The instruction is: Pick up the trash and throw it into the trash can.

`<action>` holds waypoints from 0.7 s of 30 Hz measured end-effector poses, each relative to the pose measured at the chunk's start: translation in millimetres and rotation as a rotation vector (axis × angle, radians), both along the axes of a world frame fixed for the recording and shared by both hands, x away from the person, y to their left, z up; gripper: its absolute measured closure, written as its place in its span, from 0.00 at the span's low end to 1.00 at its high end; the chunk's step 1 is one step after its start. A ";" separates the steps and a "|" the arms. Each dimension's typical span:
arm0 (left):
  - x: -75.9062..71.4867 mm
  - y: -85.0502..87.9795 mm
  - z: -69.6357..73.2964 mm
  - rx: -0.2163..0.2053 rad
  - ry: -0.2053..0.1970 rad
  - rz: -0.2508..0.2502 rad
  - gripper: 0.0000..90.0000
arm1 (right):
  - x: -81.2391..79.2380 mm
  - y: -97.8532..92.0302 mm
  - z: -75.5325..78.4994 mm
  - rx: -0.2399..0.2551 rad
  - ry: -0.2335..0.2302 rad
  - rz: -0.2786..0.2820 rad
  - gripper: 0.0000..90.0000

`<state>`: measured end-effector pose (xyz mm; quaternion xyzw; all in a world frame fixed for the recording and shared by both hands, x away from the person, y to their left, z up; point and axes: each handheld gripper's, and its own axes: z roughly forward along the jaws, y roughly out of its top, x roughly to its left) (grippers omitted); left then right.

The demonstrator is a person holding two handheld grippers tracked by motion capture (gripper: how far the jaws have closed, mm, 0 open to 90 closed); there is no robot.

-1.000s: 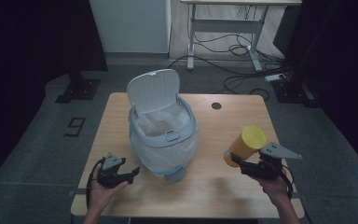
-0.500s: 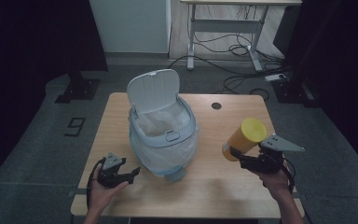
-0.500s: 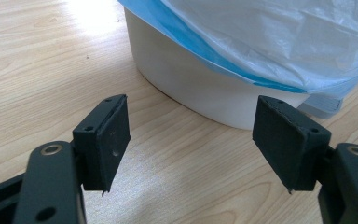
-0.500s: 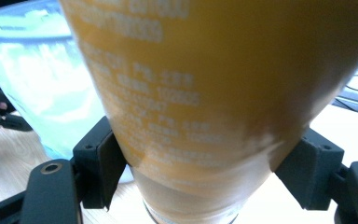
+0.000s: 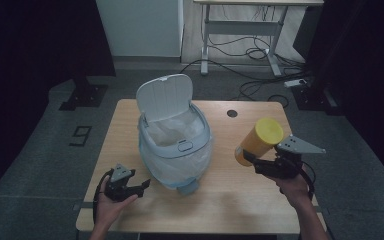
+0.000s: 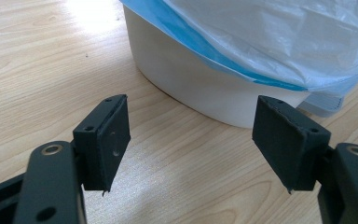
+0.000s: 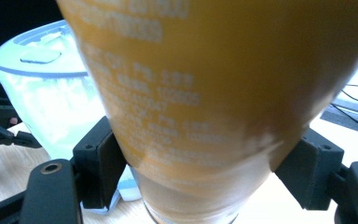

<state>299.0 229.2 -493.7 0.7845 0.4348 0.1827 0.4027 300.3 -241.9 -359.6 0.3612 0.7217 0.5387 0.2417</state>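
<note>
Right hand: enters from the bottom right of the high view, forearm angled up and inward; it holds the right gripper (image 5: 252, 159) above the table (image 5: 250, 200), jaws pointing left toward the bin
Right gripper: clamped on a yellow canister (image 5: 258, 140); in the right gripper view both black pads press against the orange-yellow wall of the canister (image 7: 223, 93), one on each side
Yellow canister: held in the air over the right part of the table, tilted, its yellow cap end up and to the right; well apart from the bin
Left hand: comes in at the bottom left of the high view, palm cupped under the left gripper (image 5: 141, 186), low over the table near the front edge
Left gripper: jaws spread wide with nothing between them; they point at the foot of the bin
Bin (image 5: 175, 142): pale blue, lid (image 5: 164, 97) standing open at the back, lined with a clear plastic bag (image 5: 172, 132); it stands on the table left of centre
Left gripper view alone: the white base (image 6: 200, 88) of the bin sitting on the wood grain, a blue bag edge (image 6: 182, 44) draped over it
Right gripper view alone: blurred printed text on the canister wall; the left gripper (image 7: 0, 126) seen small beyond the bin (image 7: 56, 88)
</note>
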 end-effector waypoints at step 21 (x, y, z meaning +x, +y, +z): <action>-0.1 0.5 -0.1 -0.002 0.002 0.003 0.31 | 3.6 12.7 24.1 0.001 -0.026 0.022 0.27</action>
